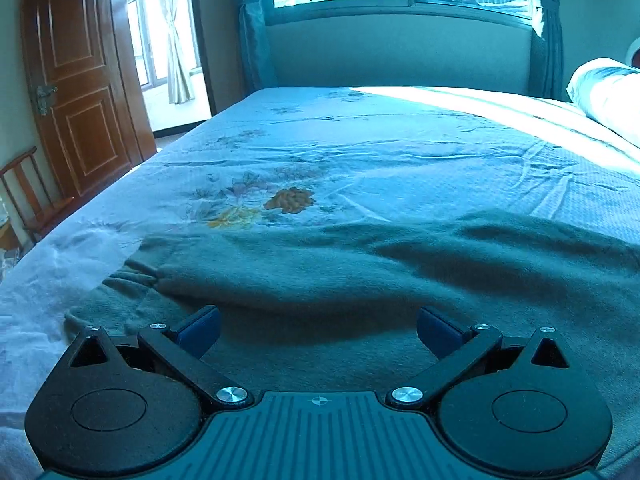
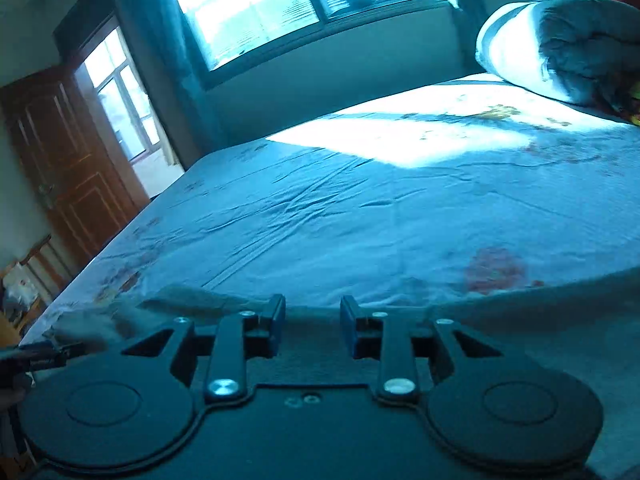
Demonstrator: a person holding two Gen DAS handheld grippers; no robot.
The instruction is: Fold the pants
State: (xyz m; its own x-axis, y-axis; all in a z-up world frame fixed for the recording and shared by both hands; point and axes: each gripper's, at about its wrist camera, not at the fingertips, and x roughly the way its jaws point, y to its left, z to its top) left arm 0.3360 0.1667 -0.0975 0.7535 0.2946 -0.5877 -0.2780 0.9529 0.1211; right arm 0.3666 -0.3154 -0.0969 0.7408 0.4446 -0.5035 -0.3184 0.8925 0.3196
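A pair of grey-green knitted pants (image 1: pixel 360 272) is seen spread flat along the near edge of the bed's pale blue floral sheet (image 1: pixel 360 148), its ribbed cuff (image 1: pixel 132 276) lying toward the left end. The left gripper (image 1: pixel 318 330) is held low over the pants with its blue-padded jaws spread wide and nothing between them. The right gripper (image 2: pixel 312 326) is poised at the pants' edge (image 2: pixel 520 308), its jaws parted by a narrower gap, with nothing clamped.
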